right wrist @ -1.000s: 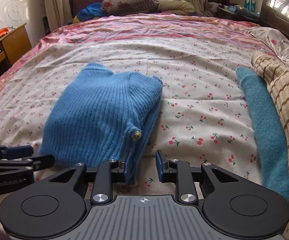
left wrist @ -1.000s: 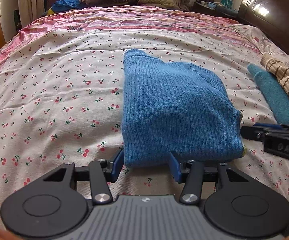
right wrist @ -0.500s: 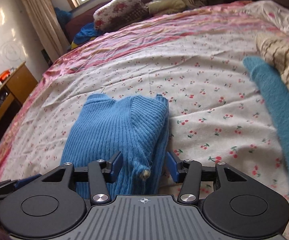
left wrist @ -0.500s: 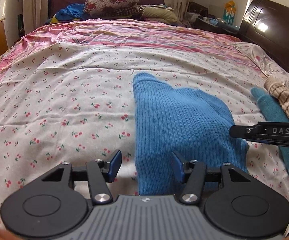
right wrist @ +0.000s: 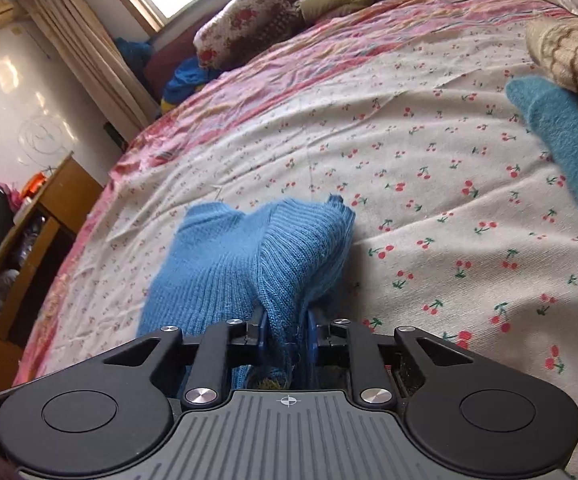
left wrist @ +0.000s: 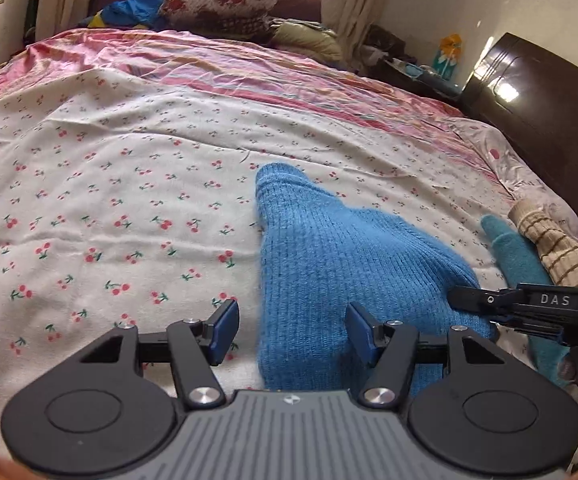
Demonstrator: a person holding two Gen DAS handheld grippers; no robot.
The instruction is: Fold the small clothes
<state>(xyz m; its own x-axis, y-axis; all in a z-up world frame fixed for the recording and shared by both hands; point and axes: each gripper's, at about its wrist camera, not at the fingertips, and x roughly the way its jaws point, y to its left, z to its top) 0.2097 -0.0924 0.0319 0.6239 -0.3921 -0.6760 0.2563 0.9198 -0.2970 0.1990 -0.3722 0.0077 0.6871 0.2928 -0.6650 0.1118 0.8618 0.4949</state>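
A folded blue ribbed knit sweater (left wrist: 341,264) lies on the cherry-print bedsheet (left wrist: 101,200). My left gripper (left wrist: 291,330) is open, and the sweater's near left edge lies between its blue pads without being gripped. My right gripper (right wrist: 287,326) is shut on the sweater's (right wrist: 257,256) near right edge, bunching and lifting the knit. The right gripper also shows in the left wrist view (left wrist: 529,304), at the sweater's right side.
A teal garment (right wrist: 569,148) and a beige striped knit (right wrist: 573,52) lie to the right on the bed. A dark headboard (left wrist: 545,112) stands at the right. Pillows and clothes (left wrist: 225,4) are piled at the far end. A wooden shelf (right wrist: 21,248) stands left of the bed.
My right gripper has closed on the sweater's edge and pulled it up. Both grippers have moved forward over the sweater; the left stays open.
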